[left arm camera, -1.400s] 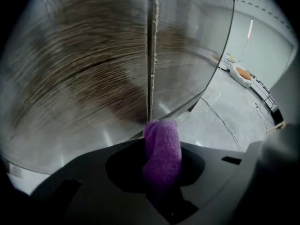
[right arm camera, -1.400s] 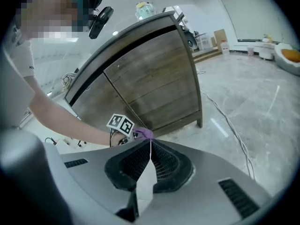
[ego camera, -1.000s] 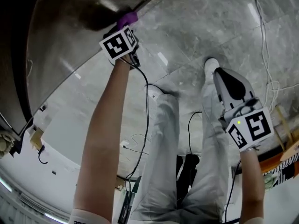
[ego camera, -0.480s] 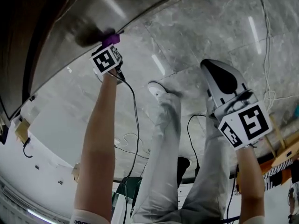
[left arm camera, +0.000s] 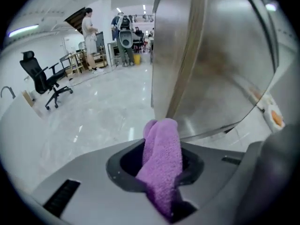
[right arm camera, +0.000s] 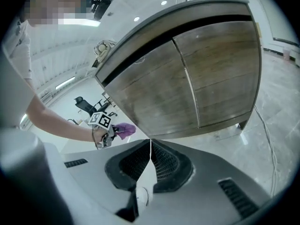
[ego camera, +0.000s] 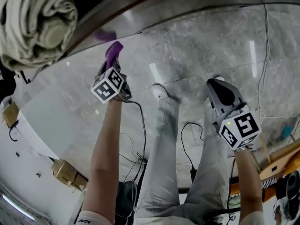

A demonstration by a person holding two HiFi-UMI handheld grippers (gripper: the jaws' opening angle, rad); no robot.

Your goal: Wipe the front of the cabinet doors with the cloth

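Left gripper (ego camera: 111, 64) clamped on the purple cloth (left arm camera: 161, 161), which fills the gap between its jaws and hides their tips; cloth sits at the lower corner of the cabinet (right arm camera: 187, 78), contact with the door front not determinable; right gripper (right arm camera: 150, 146) jaws together, nothing between them, well apart from the cabinet; cabinet blurred and cut off at the head view's upper edge.
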